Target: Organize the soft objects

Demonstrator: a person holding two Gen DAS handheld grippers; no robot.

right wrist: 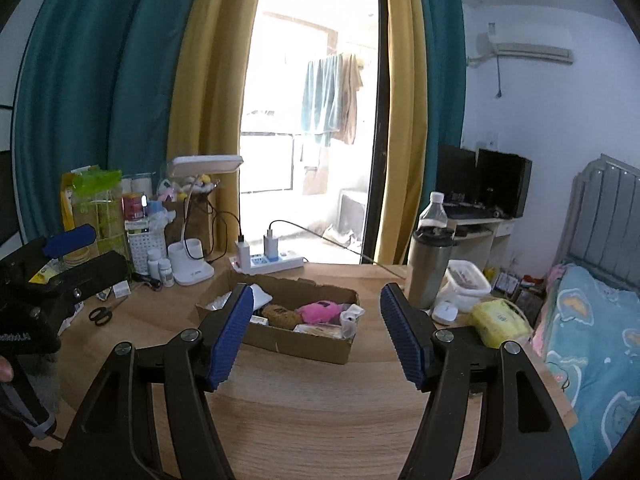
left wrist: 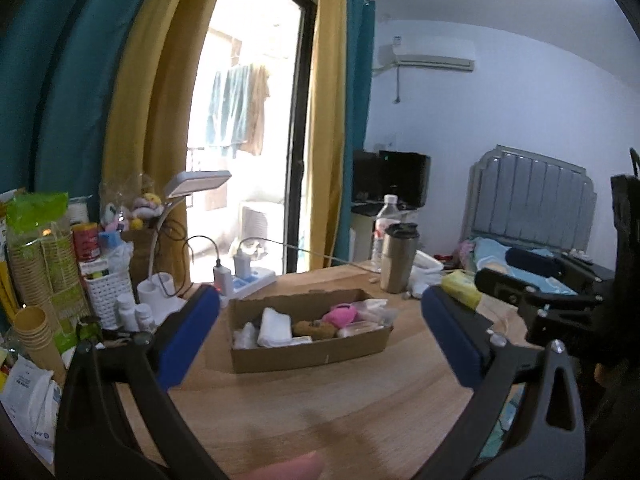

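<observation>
Both the left gripper [left wrist: 320, 328] and the right gripper [right wrist: 316, 332] hover above the desk [right wrist: 320, 408] with fingers spread wide, holding nothing. Ahead, a cardboard box [left wrist: 308, 354] holds a pink plush [left wrist: 340, 315], a brown plush [left wrist: 314, 330] and a white cloth [left wrist: 274, 326].

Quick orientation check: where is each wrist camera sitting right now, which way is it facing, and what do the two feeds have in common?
Left wrist: above the table's near edge, facing the cardboard box and balcony door; shows the open left gripper and a fingertip at the bottom.
Right wrist: further right, same heading; shows the open right gripper, with the left gripper at the left edge.
Shared: box, pink plush toy, steel tumbler.
</observation>
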